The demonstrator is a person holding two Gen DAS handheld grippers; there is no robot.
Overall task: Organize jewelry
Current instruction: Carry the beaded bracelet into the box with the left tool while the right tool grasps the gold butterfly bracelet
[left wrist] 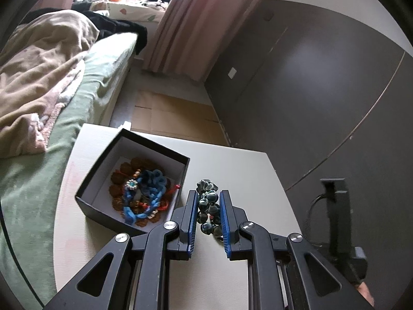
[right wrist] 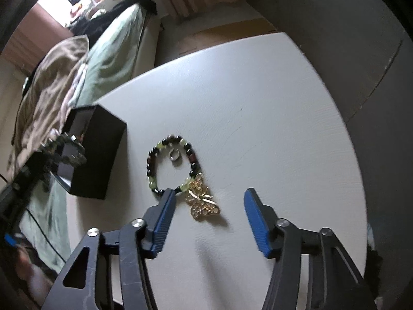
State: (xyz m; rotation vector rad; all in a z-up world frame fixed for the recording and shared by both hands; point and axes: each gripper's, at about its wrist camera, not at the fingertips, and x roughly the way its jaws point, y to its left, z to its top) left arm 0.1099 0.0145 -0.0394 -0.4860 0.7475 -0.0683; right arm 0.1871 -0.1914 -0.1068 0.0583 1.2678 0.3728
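In the left wrist view my left gripper (left wrist: pixel 208 193) is shut on a dark green bead bracelet (left wrist: pixel 207 206), held just right of an open black box (left wrist: pixel 134 180) that holds blue, red and brown jewelry (left wrist: pixel 142 193). In the right wrist view my right gripper (right wrist: pixel 210 193) is open and empty above the white table (right wrist: pixel 258 103). Between and ahead of its fingers lie a gold butterfly brooch (right wrist: pixel 202 201), a black and green bead bracelet (right wrist: pixel 170 162) and a small silver ring (right wrist: pixel 175 157) inside the bracelet loop. The box (right wrist: pixel 95 152) stands at left, with the left gripper and its bracelet (right wrist: pixel 64 149) blurred beside it.
A bed with a green sheet (left wrist: pixel 31 193) and a beige blanket (left wrist: pixel 38 77) runs along the table's left side. A dark wall (left wrist: pixel 322 90) and pink curtain (left wrist: pixel 196 20) stand beyond. A black stand (left wrist: pixel 338 219) is at the table's right edge.
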